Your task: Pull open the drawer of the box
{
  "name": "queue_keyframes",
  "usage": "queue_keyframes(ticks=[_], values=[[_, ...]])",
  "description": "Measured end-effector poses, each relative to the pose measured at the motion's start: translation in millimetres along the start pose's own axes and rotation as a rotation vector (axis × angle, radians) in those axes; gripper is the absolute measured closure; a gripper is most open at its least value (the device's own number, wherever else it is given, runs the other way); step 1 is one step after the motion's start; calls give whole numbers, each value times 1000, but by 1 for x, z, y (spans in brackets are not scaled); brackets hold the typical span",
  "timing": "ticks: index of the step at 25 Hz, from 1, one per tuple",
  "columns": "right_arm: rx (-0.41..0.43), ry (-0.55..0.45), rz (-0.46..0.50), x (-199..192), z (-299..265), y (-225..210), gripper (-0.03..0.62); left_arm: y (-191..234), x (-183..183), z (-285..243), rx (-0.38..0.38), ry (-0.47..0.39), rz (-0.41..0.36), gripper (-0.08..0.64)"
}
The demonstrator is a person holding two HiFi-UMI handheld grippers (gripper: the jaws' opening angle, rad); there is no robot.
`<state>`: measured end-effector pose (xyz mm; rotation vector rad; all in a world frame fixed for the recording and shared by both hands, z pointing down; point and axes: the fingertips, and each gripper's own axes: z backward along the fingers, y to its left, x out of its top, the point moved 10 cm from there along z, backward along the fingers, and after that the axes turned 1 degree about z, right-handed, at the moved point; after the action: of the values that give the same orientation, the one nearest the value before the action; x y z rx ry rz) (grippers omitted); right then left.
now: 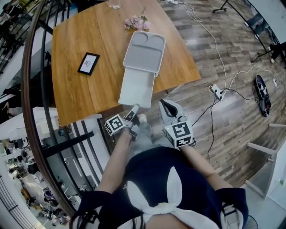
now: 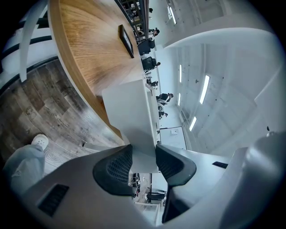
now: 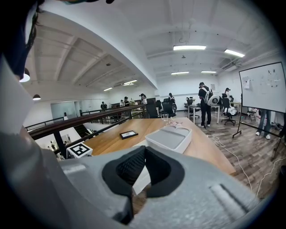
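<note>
A flat grey box [image 1: 144,53] with a tray-like top lies on the wooden table [image 1: 76,94]. Its white drawer [image 1: 136,87] is drawn out toward me and reaches past the table's near edge. My left gripper [image 1: 135,108] is shut on the drawer's front end. In the left gripper view the drawer's panel [image 2: 129,112] runs between the pads of the left gripper [image 2: 144,154], which press on both its faces. My right gripper [image 1: 163,103] hangs just right of the drawer, apart from it. In the right gripper view the box [image 3: 170,137] lies ahead, and the right gripper [image 3: 144,150] has its jaws touching with nothing between them.
A black framed card [image 1: 89,63] lies on the table's left part. Pink flowers [image 1: 136,22] and a glass [image 1: 114,4] sit at the far edge. A dark railing [image 1: 33,89] curves along the left. Cables and a power strip [image 1: 218,91] lie on the floor to the right.
</note>
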<state>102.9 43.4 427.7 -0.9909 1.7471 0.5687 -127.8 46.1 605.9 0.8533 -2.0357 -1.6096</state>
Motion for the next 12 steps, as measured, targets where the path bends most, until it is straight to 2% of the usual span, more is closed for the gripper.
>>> queue_keyframes(ticks=[12], values=[[14,7,-2,-3,-2,4,595,3,-1,2,9,-5,-2,385]])
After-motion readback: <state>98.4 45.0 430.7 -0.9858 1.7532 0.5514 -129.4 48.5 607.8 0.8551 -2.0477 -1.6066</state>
